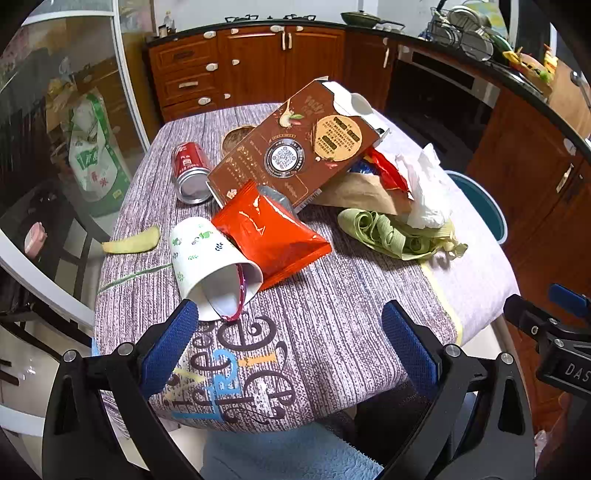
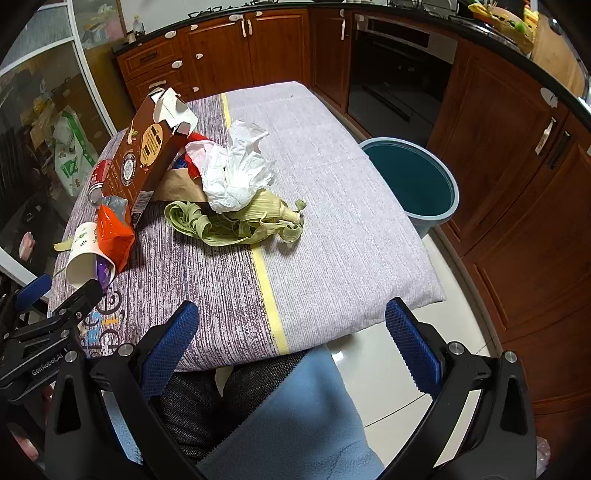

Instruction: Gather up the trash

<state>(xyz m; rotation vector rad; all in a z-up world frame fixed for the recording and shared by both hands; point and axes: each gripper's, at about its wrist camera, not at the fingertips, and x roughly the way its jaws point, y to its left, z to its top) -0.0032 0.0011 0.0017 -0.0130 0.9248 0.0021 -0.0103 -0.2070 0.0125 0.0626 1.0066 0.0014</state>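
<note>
Both grippers, left (image 1: 290, 338) and right (image 2: 291, 338), hang spread and empty; brown carton (image 1: 291, 147) leans over wrappers, perhaps hiding more; teal bin (image 2: 413, 181) stands right.

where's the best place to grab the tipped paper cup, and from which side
Probably the open rim of the paper cup. It lies on its side with the mouth facing the left tongs, which stand open just short of it. Come in from the near edge, one finger inside and one outside the wall, clear of the orange bag resting against it.

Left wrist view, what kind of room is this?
Most likely a home kitchen: wooden cabinets, a stove top on the counter, a dish rack, and a cloth-covered table strewn with trash.
</note>
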